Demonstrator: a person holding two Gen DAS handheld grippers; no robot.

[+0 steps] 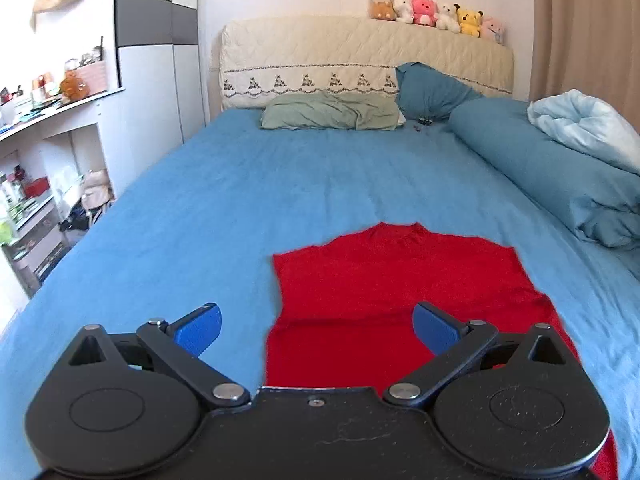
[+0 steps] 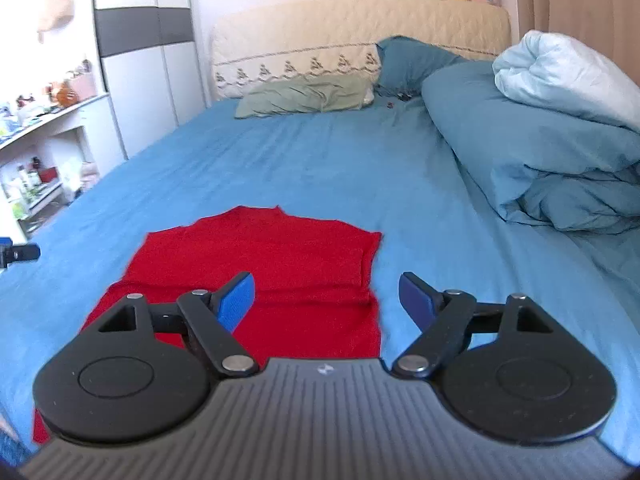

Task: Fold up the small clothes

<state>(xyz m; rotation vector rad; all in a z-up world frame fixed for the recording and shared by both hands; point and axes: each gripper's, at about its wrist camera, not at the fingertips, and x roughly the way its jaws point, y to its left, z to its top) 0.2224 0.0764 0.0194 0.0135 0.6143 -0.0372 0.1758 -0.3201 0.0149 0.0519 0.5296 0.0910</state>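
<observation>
My left gripper (image 1: 316, 330) hovered with its blue pads spread wide and nothing between them, over the left edge of the red top (image 1: 400, 280). My right gripper (image 2: 326, 302) was equally splayed and empty, above the garment's right edge. The red top (image 2: 260, 260) lay flat on the blue bed sheet (image 2: 280, 160) near the foot edge of the bed, neck pointing toward the headboard (image 1: 360, 56), its sides already folded inward. A green pillow (image 1: 332, 116) sat at the head edge, a rolled blue duvet (image 2: 520, 140) along the right edge, and plush toys (image 1: 436, 14) lined the headboard top
</observation>
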